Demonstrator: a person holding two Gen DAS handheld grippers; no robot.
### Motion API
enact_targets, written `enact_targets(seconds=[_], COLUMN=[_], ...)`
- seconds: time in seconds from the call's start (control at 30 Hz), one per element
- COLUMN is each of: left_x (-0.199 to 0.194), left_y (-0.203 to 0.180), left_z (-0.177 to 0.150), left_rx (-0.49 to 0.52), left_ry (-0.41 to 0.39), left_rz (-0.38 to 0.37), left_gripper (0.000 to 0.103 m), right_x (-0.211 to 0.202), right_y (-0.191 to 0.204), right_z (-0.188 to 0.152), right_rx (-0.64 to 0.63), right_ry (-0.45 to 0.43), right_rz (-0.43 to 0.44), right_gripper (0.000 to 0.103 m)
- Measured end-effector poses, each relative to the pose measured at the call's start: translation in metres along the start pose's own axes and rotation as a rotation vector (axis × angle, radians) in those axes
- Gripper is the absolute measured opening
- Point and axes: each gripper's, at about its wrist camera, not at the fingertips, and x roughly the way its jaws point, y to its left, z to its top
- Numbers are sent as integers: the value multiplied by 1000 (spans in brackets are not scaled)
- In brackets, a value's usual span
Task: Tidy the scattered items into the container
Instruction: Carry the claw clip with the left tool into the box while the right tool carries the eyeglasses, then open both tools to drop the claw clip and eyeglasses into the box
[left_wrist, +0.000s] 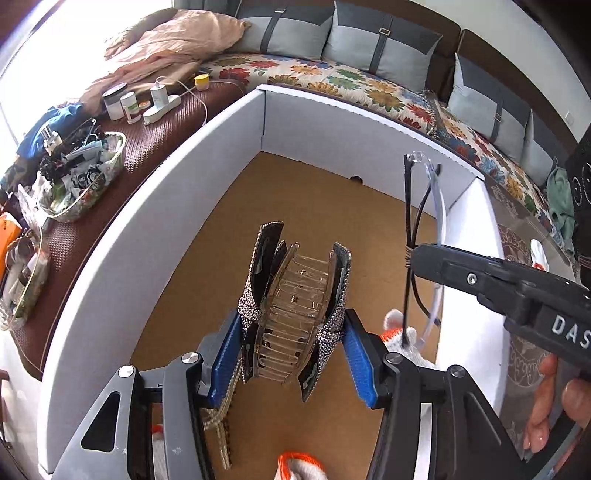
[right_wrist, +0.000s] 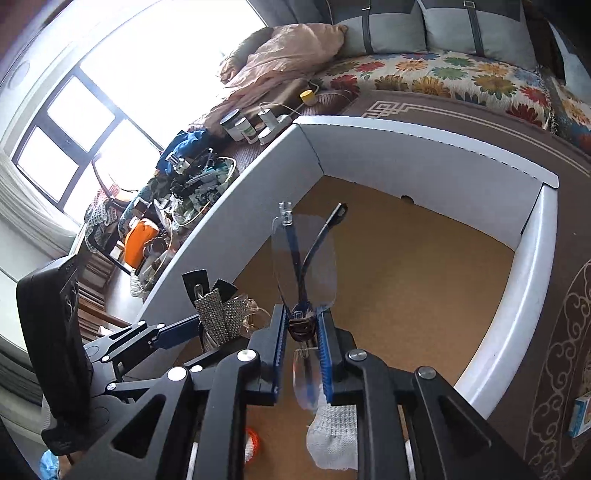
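My left gripper (left_wrist: 291, 317) is shut on a clear hair claw clip with rhinestone bows (left_wrist: 295, 295), held over the brown floor of the white cardboard box (left_wrist: 166, 206). In the right wrist view the clip (right_wrist: 221, 314) shows at lower left. My right gripper (right_wrist: 303, 314) hangs over the same box (right_wrist: 406, 162). Folded rimless glasses with dark blue arms (right_wrist: 304, 254) stand between its blue pads, which sit slightly apart from the hinge. In the left wrist view the glasses (left_wrist: 410, 206) rise from the right gripper (left_wrist: 417, 258). White knitted items with orange trim (right_wrist: 332, 432) lie in the box.
Left of the box, a brown mat holds a basket of clutter (left_wrist: 85, 184), jars (left_wrist: 118, 99) and a power strip (left_wrist: 162, 107). Behind it are a floral sofa cover (left_wrist: 351, 81) and grey cushions. A person's hand (left_wrist: 543, 406) holds the right gripper.
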Motion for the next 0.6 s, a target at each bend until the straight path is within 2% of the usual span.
enact_targets(seconds=[0.03, 0.07, 0.1, 0.27, 0.37, 0.6], left_x=[3, 6, 7, -1, -11, -41], left_y=[3, 5, 6, 8, 8, -17], left_z=[1, 1, 2, 5, 1, -18], left_rx=[-17, -32, -41, -48, -62, -29], left_ry=[2, 5, 8, -11, -19, -56], left_rz=[-3, -3, 7, 52, 43, -17], left_gripper=[54, 61, 69, 74, 74, 74], right_x=[3, 4, 2, -17, -40, -106], right_y=[-2, -5, -10, -24, -19, 10], right_z=[1, 3, 4, 7, 5, -35], right_rx=[4, 19, 41, 104, 101, -55], right_ry=[5, 2, -5, -62, -119, -255], right_rz=[-10, -19, -16, -3, 1, -66], right_gripper=[36, 48, 53, 55, 55, 55])
